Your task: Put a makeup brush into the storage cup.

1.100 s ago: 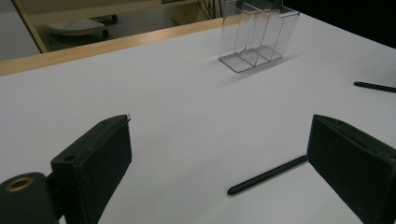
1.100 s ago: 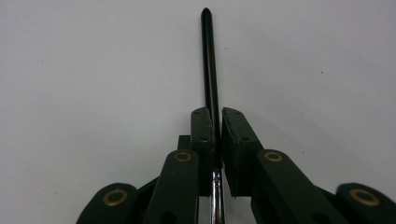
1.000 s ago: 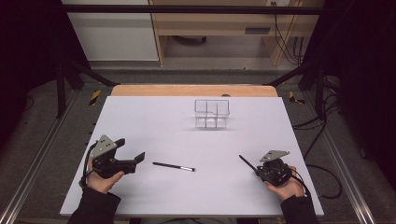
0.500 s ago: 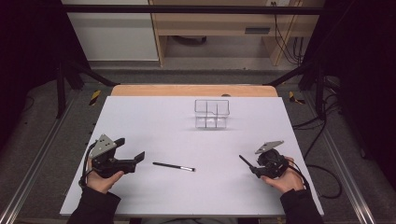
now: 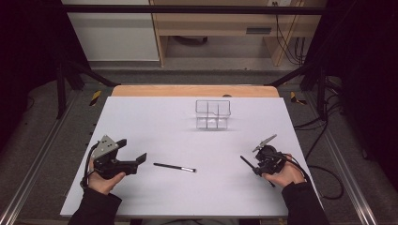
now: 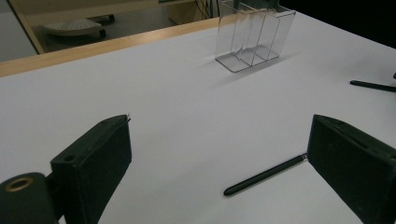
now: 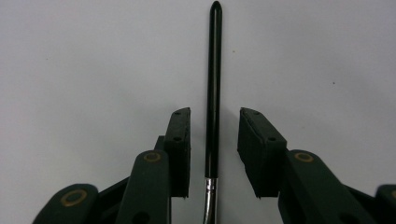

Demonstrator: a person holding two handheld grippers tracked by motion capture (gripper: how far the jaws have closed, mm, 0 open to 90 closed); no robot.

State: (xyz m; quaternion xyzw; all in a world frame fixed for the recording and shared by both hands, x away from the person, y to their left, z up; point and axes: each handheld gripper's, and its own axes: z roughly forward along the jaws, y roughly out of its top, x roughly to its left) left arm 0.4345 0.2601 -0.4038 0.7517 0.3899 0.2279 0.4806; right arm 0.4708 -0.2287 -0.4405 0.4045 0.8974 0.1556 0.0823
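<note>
Two black pens lie on the white table (image 5: 155, 117). One pen (image 5: 174, 167) (image 6: 264, 175) rests just right of my left gripper (image 5: 133, 150) (image 6: 222, 126), whose jaws stand wide open and empty above the table. The other pen (image 5: 246, 161) (image 7: 213, 70) lies under my right gripper (image 5: 259, 165) (image 7: 215, 114), which points down at it. That pen runs between the right jaws with a gap on each side; the jaws have just been closing and the pads do not press on it. A clear compartmented organizer (image 5: 213, 114) (image 6: 254, 39) stands at the far middle.
A wooden strip (image 5: 187, 90) borders the table's far edge, with shelving and cables beyond it. Metal rails run along both sides of the table. The right gripper's cable (image 5: 324, 180) loops off the right edge.
My right hand has shifted slightly up and toward the far left, and its gripper has tipped over the pen. The left hand and the middle pen have not moved.
</note>
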